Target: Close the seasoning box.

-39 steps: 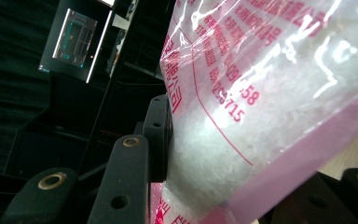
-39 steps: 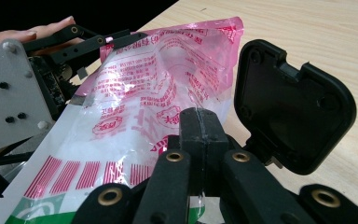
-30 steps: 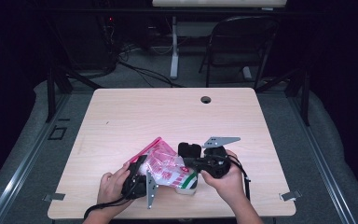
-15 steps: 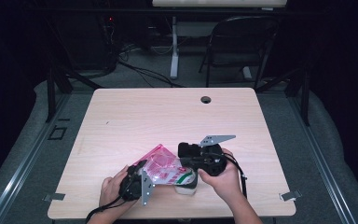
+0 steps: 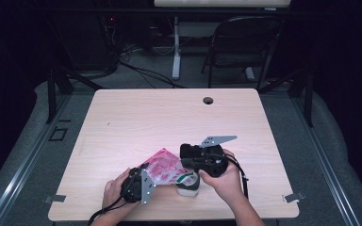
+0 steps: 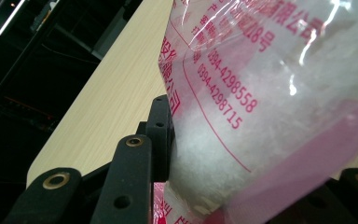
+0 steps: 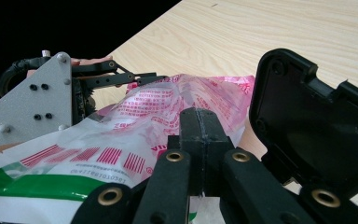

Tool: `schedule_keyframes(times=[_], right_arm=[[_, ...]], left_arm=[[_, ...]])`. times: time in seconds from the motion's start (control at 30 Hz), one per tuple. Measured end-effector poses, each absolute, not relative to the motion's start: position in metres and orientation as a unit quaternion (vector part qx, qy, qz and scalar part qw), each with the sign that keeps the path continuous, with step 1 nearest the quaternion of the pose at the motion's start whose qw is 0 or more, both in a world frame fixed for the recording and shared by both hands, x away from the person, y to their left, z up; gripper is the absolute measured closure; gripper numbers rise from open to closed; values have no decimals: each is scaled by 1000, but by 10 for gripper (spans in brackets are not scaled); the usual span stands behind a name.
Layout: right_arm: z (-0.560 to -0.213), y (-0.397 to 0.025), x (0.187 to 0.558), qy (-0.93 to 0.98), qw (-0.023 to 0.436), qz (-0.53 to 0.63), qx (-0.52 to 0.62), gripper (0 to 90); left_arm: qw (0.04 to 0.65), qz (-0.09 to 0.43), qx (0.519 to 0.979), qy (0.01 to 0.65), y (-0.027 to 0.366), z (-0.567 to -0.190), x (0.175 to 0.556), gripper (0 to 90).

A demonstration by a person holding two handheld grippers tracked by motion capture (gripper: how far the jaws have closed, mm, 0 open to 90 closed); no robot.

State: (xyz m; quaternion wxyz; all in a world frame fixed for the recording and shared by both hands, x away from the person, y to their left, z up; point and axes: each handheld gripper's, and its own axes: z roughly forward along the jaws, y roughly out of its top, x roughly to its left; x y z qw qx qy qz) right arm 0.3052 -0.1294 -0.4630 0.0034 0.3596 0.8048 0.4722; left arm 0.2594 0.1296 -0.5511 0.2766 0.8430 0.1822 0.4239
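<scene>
Bag (image 5: 166, 169): thin clear plastic film, glossy, crinkled, pink/red print; w/ white grainy stuff inside, pressed against left gripper (image 6: 186, 154) fingers (image 6: 161, 130). Lower bag part by right gripper (image 7: 200, 135) fingers (image 7: 199, 128): white/green printed film, slick. Fingers both grippers: matt black plastic, brass-look rivets. Plate (image 7: 28, 105) on left gripper, beyond right fingers: grey metal, speckled matt. Table (image 5: 169, 117): light wood-grain laminate, smooth, low sheen.
</scene>
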Motion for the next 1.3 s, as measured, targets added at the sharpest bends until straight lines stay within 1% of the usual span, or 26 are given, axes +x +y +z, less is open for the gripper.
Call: schedule_keyframes(times=[0.13, 0.23, 0.37, 0.57, 1.03, 1.3], right_arm=[[-464, -129, 306, 804, 2, 473, 360, 895], [-464, -130, 306, 799, 4, 481, 361, 825], [-461, -132, 305, 795, 4, 488, 360, 760], [-454, -138, 303, 776, 16, 512, 367, 688], [-439, -155, 297, 745, 37, 555, 369, 650], [-437, -159, 295, 743, 45, 555, 372, 634]], left_arm=[[281, 417, 844, 187, 131, -552, 261, 694], [287, 410, 844, 191, 132, -552, 262, 696], [295, 401, 845, 196, 133, -551, 263, 698], [318, 375, 844, 212, 137, -549, 266, 700], [375, 303, 836, 264, 153, -545, 278, 703], [403, 243, 832, 296, 159, -545, 288, 702]])
